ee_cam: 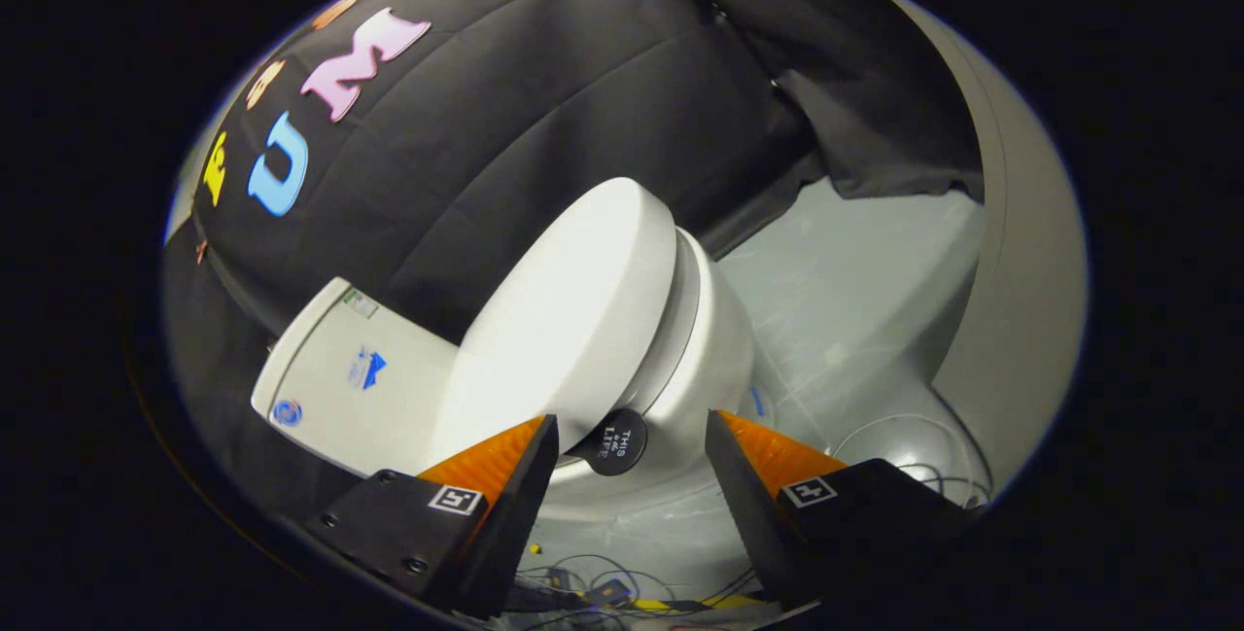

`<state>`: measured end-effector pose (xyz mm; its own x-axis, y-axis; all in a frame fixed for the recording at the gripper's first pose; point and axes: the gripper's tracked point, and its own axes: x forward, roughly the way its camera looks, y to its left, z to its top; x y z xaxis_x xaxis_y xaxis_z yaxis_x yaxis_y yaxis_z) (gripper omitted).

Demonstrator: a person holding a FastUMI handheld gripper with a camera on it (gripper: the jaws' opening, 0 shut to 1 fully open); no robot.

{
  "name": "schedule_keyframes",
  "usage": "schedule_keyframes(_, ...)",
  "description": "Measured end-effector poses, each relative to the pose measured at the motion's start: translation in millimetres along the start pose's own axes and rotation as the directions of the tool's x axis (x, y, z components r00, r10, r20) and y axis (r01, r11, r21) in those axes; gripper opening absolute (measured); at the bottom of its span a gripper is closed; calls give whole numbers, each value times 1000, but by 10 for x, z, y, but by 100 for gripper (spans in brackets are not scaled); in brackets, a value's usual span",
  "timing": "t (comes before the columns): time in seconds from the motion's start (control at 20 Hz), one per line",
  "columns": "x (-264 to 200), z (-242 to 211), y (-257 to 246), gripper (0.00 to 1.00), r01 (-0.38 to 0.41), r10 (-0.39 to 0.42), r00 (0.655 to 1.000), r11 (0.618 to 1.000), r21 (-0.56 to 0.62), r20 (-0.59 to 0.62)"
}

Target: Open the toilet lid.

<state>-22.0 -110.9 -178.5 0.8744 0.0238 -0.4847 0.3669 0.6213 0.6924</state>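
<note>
My tool (632, 461) hangs with its two fingers spread wide, gripping nothing; the gap between them is open air. Just ahead of that gap sits the toilet lid (569, 320), a white oval lying flat and closed on the toilet bowl (714, 359). Its front edge reaches down toward my left finger (505, 475), whose tip stands just beside the lid's rim; I cannot tell whether they touch. My right finger (753, 475) stands apart from the bowl, on its far side.

A small round black knob with white print (614, 441) juts out under the lid's front edge, right between my fingertips and a little beyond them. It sits in the path to the underside of the rim.

Behind the lid rises the white cistern (340, 378), with a few small stickers on its face, backed against the black cloth wall (544, 116). There is little room on that side.

The open room lies on the other side of the bowl, over the pale grey floor (855, 281), which runs clear to a curved light-coloured panel (1020, 252). Thin cables (914, 437) loop across the floor near my right finger, and more wires with a strip of yellow-and-black tape (709, 604) lie on the floor below the fingers.

With the lid shut, the inside of the bowl is hidden.
</note>
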Motion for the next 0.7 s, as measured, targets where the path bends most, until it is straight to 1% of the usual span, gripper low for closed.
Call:
schedule_keyframes(0.05, 17, -67, -45, 87, 14, -14, 1000, 1000, 28, -26)
schedule_keyframes(0.1, 47, -135, -68, 79, 8, -6, 999, 999, 48, -44)
schedule_keyframes(0.2, 70, -159, -82, 79, -13, 18, 998, 997, 78, -55)
schedule_keyframes(0.35, 111, -88, -25, 78, -38, 42, 999, 994, 102, -35)
schedule_keyframes(0.5, 143, -135, -44, 60, -37, 44, 998, 991, 131, -52)
schedule_keyframes(0.6, 140, -104, -13, 44, -50, 59, 997, 985, 168, -52)
schedule_keyframes(0.65, 155, -68, -5, 37, -62, 68, 997, 984, 168, -34)
schedule_keyframes(0.7, 174, -103, -5, 37, -66, 73, 996, 986, 154, -42)
